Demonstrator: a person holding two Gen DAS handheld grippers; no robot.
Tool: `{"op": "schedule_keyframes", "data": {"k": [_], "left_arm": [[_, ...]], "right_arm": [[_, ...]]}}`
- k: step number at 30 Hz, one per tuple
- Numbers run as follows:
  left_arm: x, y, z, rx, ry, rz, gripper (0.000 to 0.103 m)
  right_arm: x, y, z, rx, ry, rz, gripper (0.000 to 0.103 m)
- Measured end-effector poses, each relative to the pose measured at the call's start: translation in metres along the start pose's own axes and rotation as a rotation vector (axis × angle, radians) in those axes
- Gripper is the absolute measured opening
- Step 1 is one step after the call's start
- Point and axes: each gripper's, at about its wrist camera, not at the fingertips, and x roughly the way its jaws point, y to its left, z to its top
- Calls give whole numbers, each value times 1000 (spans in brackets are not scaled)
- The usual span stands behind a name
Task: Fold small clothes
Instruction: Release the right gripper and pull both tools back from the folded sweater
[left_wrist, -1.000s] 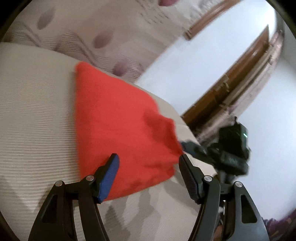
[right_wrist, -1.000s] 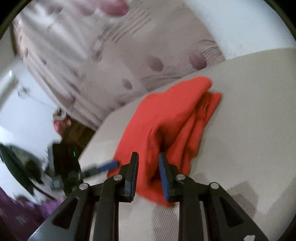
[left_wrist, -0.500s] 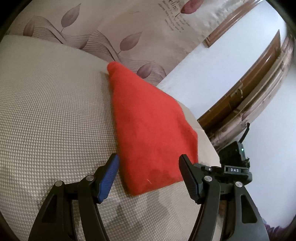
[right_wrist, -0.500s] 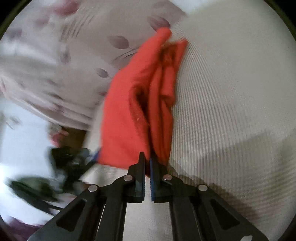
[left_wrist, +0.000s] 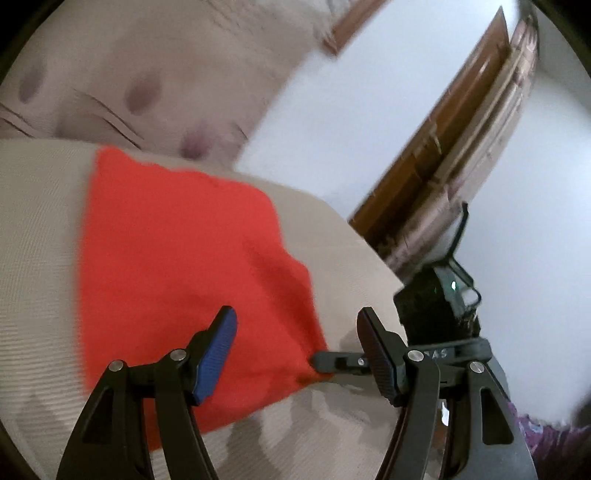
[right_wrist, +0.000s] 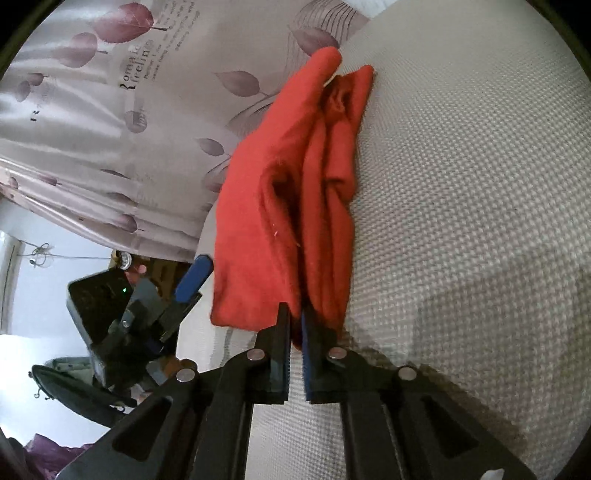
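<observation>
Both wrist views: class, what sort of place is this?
Probably a bedroom at home: a woven bed cover under the red garment, a leaf-print curtain behind, and a wooden door frame.

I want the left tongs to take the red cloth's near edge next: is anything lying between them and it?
Nothing visible does. The left tongs stand open just over the folded red fabric cloth, bare cream woven surface around it. The right tongs pinch the cloth's corner off to the side, not across that path.
</observation>
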Motion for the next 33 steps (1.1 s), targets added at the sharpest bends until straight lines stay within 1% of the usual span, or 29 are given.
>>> {"op": "schedule_keyframes", "data": {"k": [1, 4, 5, 6, 7, 8, 10, 11, 12, 14, 17, 19, 21, 22, 23, 25, 28, 29, 30, 31, 32, 33], "left_arm": [[15, -4, -4, 15, 49, 25, 67], [35, -12, -16, 50, 123, 47, 67], [35, -13, -16, 53, 118, 42, 67], [33, -14, -17, 53, 110, 34, 67], [34, -14, -18, 45, 118, 24, 67], [36, -12, -19, 36, 128, 23, 67], [35, -10, -19, 28, 126, 14, 67], [35, -9, -18, 24, 126, 11, 67], [36, -9, -18, 19, 126, 8, 67], [36, -8, -18, 18, 127, 7, 67], [35, -7, -19, 20, 129, 10, 67], [37, -7, -18, 23, 131, 14, 67], [37, -8, -19, 27, 135, 15, 67], [37, -8, -19, 28, 137, 14, 67], [39, -8, -18, 28, 137, 14, 67], [39, -7, -18, 27, 137, 12, 67], [39, -7, -18, 24, 137, 10, 68], [39, -7, -18, 23, 136, 9, 68], [39, -7, -18, 23, 136, 9, 68], [39, -7, -18, 24, 137, 10, 68], [39, -8, -18, 26, 138, 13, 68], [40, -8, -19, 27, 138, 13, 68]], "right_arm": [[-2, -1, 1, 7, -4, 6, 5], [-14, -1, 4, -10, -15, -2, 8], [-21, 2, 8, -29, -23, -31, 12], [-27, 5, 11, -47, -35, -65, 13], [-35, 9, 19, -79, -56, -110, 13], [-41, 13, 28, -99, -78, -135, 14], [-50, 23, 46, -126, -130, -165, 15], [-52, 34, 58, -164, -154, -170, 15], [-49, 51, 70, -228, -171, -170, 15], [-30, 80, 90, -349, -175, -213, 16], [10, 101, 107, -492, -112, -234, 16], [43, 100, 111, -603, -44, -356, 16], [64, 83, 112, -659, -12, -507, 7], [67, 70, 115, -663, -27, -555, 3], [59, 60, 117, -636, -65, -531, 3], [53, 45, 123, -573, -95, -561, 3], [39, 35, 127, -509, -108, -474, 4], [34, 39, 128, -507, -132, -460, 5], [32, 45, 129, -517, -160, -469, 8], [30, 51, 130, -530, -185, -474, 15], [29, 58, 133, -546, -211, -471, 15], [30, 65, 135, -554, -218, -462, 15]]}}
